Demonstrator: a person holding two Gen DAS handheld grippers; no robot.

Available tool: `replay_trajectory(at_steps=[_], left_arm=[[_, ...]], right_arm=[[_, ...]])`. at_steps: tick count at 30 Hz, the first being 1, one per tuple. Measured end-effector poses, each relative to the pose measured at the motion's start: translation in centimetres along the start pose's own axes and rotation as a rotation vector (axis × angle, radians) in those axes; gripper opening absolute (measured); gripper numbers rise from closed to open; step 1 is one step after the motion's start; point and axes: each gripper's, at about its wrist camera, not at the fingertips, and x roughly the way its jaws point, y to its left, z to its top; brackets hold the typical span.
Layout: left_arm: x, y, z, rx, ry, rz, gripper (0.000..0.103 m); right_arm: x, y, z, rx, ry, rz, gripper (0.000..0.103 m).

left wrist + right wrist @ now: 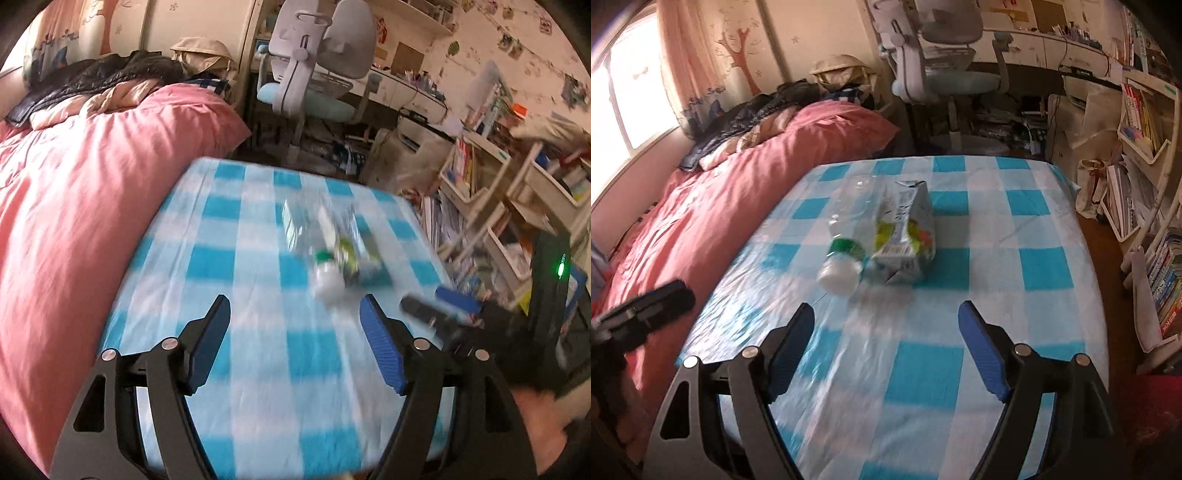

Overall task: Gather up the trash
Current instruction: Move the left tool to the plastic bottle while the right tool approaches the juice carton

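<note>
A table with a blue and white checked cloth (pixel 960 288) holds the trash near its middle. A clear plastic bottle (pixel 846 240) with a green label lies on its side, its white cap end toward me. A silver drink carton (pixel 905 240) lies beside it on the right, touching it. Both also show blurred in the left wrist view: the bottle (pixel 325 273) and the carton (pixel 354 243). My right gripper (pixel 886 314) is open and empty, short of the bottle. My left gripper (pixel 295 310) is open and empty, just short of the bottle cap. The right gripper (pixel 439 306) shows at the left view's right side.
A bed with a pink quilt (pixel 713 206) lies along the table's left side. A desk chair (pixel 945 55) stands beyond the table's far edge. Bookshelves and stacked books (pixel 1145 206) crowd the right side. The left gripper (pixel 653 306) shows at the right view's left edge.
</note>
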Motion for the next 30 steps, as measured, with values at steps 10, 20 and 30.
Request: replay_trajectory(at_steps=[10,20,30], left_arm=[[9.7,-2.1,6.9,-0.009,0.010,0.019,0.070],[18.3,-4.0,8.0,0.061,0.154,0.059,0.070],[20.9,-3.5,7.5,0.107,0.176,0.117,0.066]], right_arm=[[5.7,-1.1,2.7,0.018,0.047,-0.032,0.077],[8.8,-2.2,3.6,-0.008,0.111,-0.109,0.077],[9.7,-2.5,4.4,-0.047,0.091,-0.107,0.065]])
